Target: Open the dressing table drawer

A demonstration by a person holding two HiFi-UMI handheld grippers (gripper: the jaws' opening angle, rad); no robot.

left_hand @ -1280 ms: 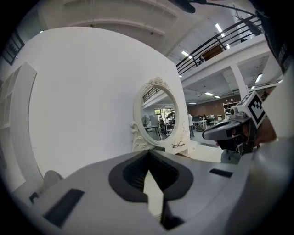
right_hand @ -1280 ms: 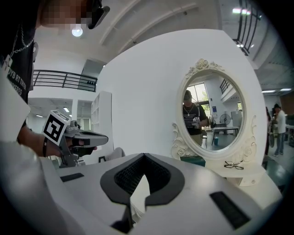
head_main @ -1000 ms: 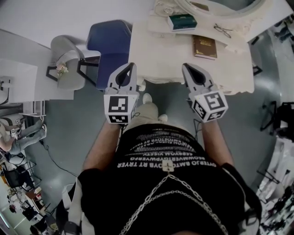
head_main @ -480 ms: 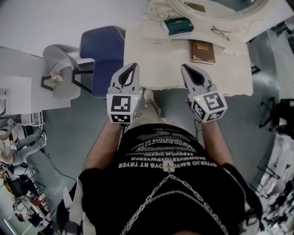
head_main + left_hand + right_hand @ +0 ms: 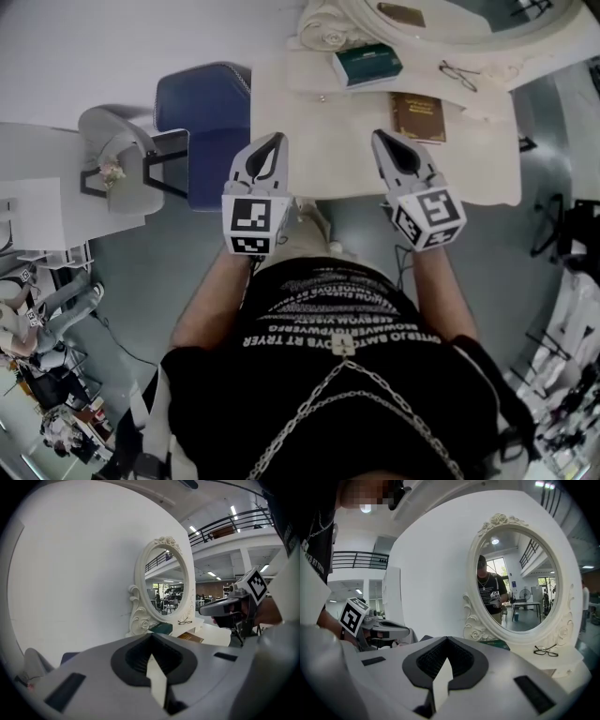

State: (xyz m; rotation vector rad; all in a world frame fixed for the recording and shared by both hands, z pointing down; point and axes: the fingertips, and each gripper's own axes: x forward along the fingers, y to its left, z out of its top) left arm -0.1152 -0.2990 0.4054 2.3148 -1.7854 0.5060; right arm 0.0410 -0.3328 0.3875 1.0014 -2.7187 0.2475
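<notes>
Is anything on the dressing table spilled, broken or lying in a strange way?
Nothing stands out. The green book, the brown book and the glasses lie flat on the dressing table, none hanging over its edge, and the mirror looks whole.

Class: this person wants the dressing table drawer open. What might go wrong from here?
Left gripper and right gripper are both shut, so they may bump the table instead of grasping. No drawer front shows in any view; the reach may be blind. A jolt might shift the glasses.
</notes>
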